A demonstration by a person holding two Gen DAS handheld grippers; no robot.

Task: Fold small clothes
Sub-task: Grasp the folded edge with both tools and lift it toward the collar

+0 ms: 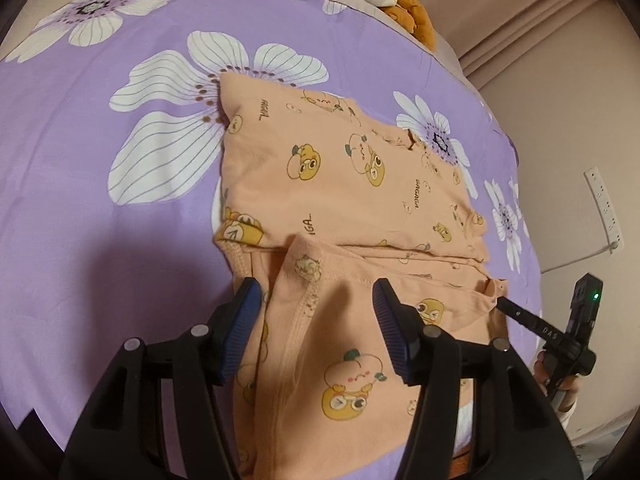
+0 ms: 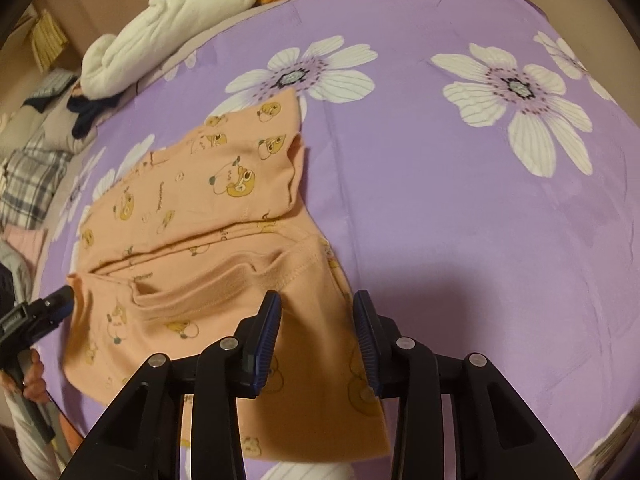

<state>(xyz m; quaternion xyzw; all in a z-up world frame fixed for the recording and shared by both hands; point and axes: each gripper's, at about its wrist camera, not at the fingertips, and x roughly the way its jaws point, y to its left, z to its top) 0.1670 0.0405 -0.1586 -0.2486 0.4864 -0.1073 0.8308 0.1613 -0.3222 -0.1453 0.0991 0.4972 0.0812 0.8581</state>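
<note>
1. The peach garment (image 1: 344, 184) is laid flat on the purple flowered bedsheet (image 1: 100, 220), near edge already doubled over toward the far part, prob. so the fold can settle
2. The left claw (image 1: 316, 332) is held w/ jaws apart just above the folded edge; nothing is clamped
3. The right claw (image 2: 316, 340) is likewise held apart over the cloth's right side, fabric beneath but not pinched; judged as a release after a fold
4. No earlier pic is given, so motion is left unsaid
5. Room: white plush toy (image 2: 160, 40) and plaid cloth (image 2: 32, 184) are seen at the bed's far edge; a power strip (image 1: 604, 208) is mounted on the wall
</note>
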